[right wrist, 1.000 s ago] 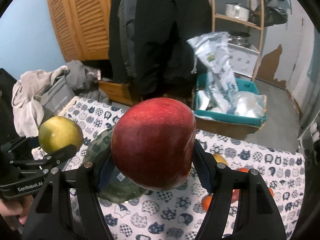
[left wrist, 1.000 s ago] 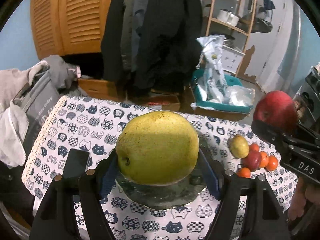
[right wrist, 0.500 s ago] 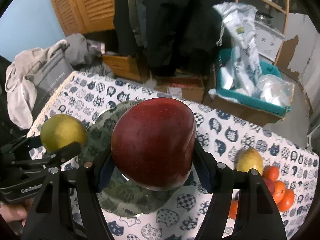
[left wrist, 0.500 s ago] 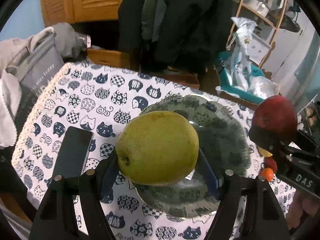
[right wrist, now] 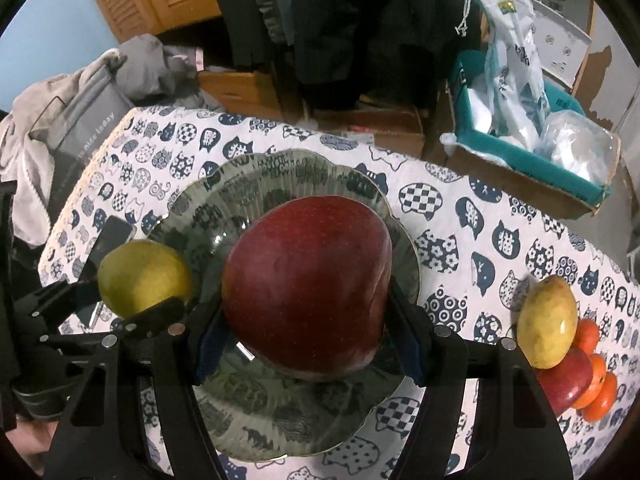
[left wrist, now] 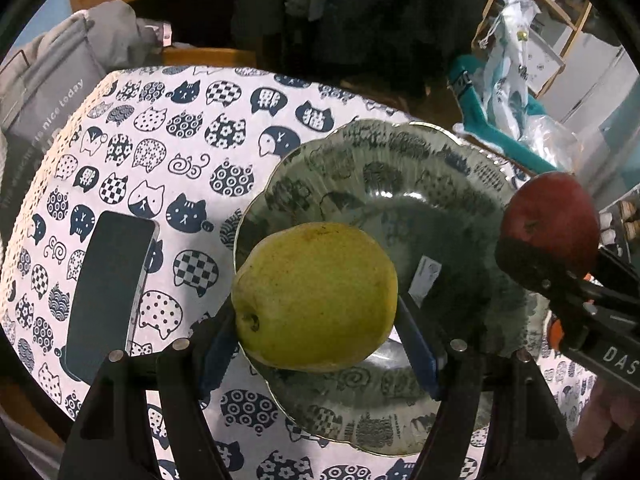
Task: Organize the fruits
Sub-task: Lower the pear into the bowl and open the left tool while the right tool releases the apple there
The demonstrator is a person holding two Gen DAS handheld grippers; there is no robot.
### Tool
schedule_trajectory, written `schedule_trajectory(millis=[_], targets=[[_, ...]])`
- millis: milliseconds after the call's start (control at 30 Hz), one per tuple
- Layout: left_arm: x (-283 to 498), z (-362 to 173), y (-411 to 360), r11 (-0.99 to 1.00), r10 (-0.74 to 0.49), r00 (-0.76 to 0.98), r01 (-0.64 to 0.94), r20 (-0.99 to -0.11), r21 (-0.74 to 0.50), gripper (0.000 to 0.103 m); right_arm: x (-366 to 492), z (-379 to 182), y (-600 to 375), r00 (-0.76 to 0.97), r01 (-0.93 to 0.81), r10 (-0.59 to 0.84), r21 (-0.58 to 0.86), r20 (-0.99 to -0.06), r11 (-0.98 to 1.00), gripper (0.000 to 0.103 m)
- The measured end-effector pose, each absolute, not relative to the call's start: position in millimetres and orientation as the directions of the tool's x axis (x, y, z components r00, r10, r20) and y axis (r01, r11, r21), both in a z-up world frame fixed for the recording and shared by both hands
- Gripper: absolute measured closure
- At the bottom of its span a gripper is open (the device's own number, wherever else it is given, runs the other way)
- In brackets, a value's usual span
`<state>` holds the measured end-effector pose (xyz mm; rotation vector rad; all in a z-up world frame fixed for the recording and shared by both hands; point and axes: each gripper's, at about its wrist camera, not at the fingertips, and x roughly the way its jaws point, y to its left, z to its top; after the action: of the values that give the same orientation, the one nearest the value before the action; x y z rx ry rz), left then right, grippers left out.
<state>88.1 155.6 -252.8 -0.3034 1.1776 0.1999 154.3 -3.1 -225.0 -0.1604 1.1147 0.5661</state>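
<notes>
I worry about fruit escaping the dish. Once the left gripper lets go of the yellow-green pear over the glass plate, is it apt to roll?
Probably a little: the pear looks round and smooth, so it may roll. The plate looks dished with a raised scalloped rim, which should likely catch it. The plate looks like glass, so a drop could chip it.

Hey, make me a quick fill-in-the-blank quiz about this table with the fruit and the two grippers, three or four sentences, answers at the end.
1. The left gripper is shut on a ____ pear.
2. The right gripper is shut on a red ____.
3. Both held fruits hang above a glass ____ on the tablecloth printed with cats.
4. A dark ____ lies flat on the cloth to the left of that dish in the left wrist view.

Missing words: yellow-green; apple; plate; phone
</notes>
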Motion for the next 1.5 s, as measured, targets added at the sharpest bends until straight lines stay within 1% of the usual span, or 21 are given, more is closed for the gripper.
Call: schedule_trajectory(millis=[167, 233, 267, 400, 567, 733, 833, 967, 1067, 1200, 1433, 1500], targets=[[93, -264, 153, 0.943, -0.010, 0.341, -0.310, -0.940, -0.122, 0.027, 156, -225, -8, 0.317, -0.486, 0.353, 0.168, -0.880, 0.857, 0.032], [95, -266, 150, 0.949, -0.008, 0.339, -0.295, -0.941, -0.114, 0.031, 156, -224, -10, 0.315, -0.484, 0.356, 0.174, -0.880, 0.858, 0.032], [97, -268, 147, 0.952, -0.010, 0.334, -0.285, -0.943, -0.111, 0.031, 156, -224, -11, 0.315, -0.482, 0.358, 0.177, -0.879, 0.858, 0.032], [99, -259, 145, 0.954, 0.004, 0.373, -0.280, -0.928, -0.108, 0.035, 156, -224, -15, 0.312, -0.473, 0.360, 0.185, -0.879, 0.861, 0.032], [99, -247, 148, 0.952, 0.009, 0.401, -0.285, -0.916, -0.115, 0.035, 158, -228, -20, 0.302, -0.461, 0.356, 0.191, -0.885, 0.867, 0.032], [92, -241, 153, 0.945, 0.028, 0.397, -0.309, -0.917, -0.105, 0.033, 157, -229, -16, 0.284, -0.466, 0.364, 0.204, -0.887, 0.861, 0.032], [86, -236, 159, 0.939, 0.041, 0.393, -0.330, -0.919, -0.099, 0.028, 156, -232, -9, 0.267, -0.481, 0.361, 0.201, -0.893, 0.853, 0.032], [76, -229, 167, 0.932, 0.066, 0.393, -0.353, -0.917, -0.084, 0.027, 153, -241, 6, 0.232, -0.511, 0.339, 0.183, -0.912, 0.840, 0.032], [70, -226, 173, 0.928, 0.087, 0.394, -0.366, -0.915, -0.070, 0.023, 149, -249, 15, 0.213, -0.527, 0.323, 0.170, -0.922, 0.833, 0.032], [65, -227, 176, 0.929, 0.108, 0.383, -0.368, -0.918, -0.044, 0.023, 145, -259, 24, 0.192, -0.545, 0.296, 0.149, -0.935, 0.825, 0.032], [60, -232, 179, 0.929, 0.099, 0.354, -0.367, -0.930, -0.041, 0.023, 140, -275, 36, 0.181, -0.578, 0.231, 0.087, -0.956, 0.811, 0.032], [59, -231, 180, 0.929, 0.106, 0.355, -0.370, -0.929, -0.035, 0.023, 140, -276, 38, 0.165, -0.580, 0.237, 0.100, -0.957, 0.808, 0.031]])
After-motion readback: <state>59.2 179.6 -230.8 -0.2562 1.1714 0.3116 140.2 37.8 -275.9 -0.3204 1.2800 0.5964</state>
